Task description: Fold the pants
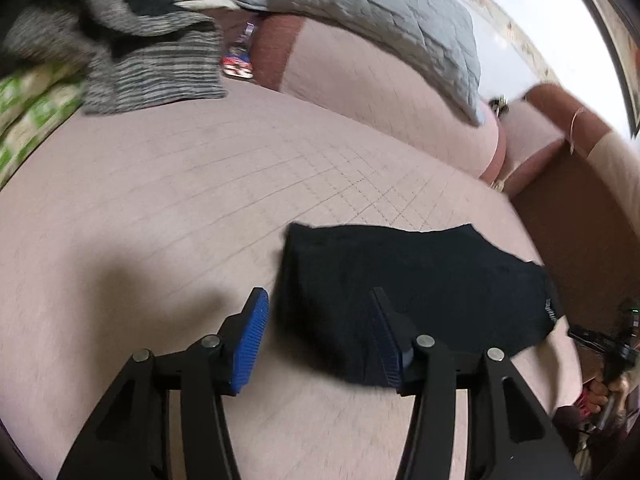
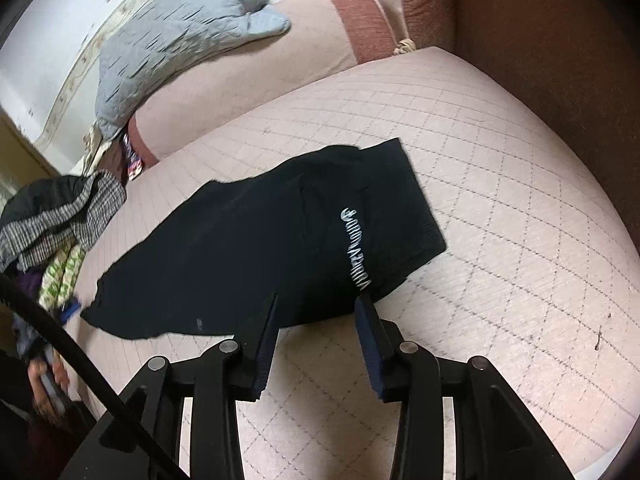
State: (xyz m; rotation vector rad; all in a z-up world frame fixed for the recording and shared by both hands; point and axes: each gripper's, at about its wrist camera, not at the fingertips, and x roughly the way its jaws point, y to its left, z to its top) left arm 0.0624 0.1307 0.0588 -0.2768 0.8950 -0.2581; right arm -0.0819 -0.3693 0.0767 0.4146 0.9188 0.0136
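Note:
Black pants (image 2: 256, 248) lie folded into a compact pile on the pink quilted sofa seat (image 2: 500, 208), with white lettering along one side. They also show in the left wrist view (image 1: 420, 280). My left gripper (image 1: 320, 300) is open and empty, just above the near left edge of the pants. My right gripper (image 2: 316, 300) is open and empty, its fingertips at the near edge of the pants by the lettering.
A grey quilted blanket (image 2: 176, 36) lies over the sofa back. A grey striped garment (image 1: 152, 56) and a green patterned cloth (image 1: 28, 108) lie at the seat's far left. A brown armrest (image 2: 560, 60) borders the right side.

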